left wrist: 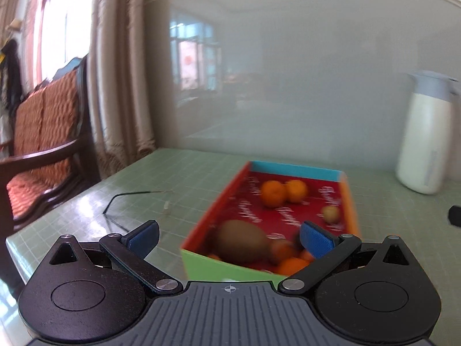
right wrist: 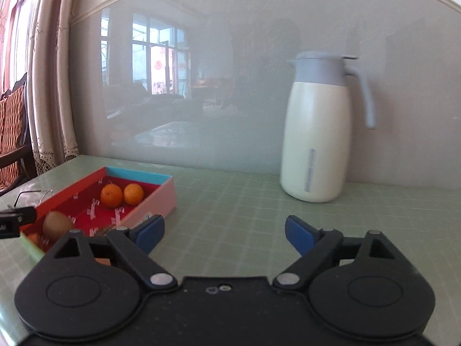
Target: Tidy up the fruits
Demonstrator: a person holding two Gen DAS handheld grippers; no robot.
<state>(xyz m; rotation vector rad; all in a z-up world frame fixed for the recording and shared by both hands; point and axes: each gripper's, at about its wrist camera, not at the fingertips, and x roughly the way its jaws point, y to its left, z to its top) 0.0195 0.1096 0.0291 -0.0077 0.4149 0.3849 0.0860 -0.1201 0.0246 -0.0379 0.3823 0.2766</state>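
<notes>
Overall: box (right wrist: pixel 161 194) liner script (pale, repeated) unreadable; jug (right wrist: pixel 314 144) label blurred; both grippers' jaws apart, empty.

Daylight is pouring in from the window (left wrist: pixel 57 14) at left, glaring off the worktop (left wrist: pixel 95 201); the left view is smearing, perhaps from motion, and edges are bending.

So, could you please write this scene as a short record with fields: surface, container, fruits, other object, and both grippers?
surface: green gridded table mat
container: shallow cardboard box with red lining, standing on the mat
fruits: two round oranges at the far end, brown kiwi at the near end, all inside the box
other object: cream thermos jug with grey lid, upright by the wall
left gripper: open, empty
right gripper: open, empty
</notes>
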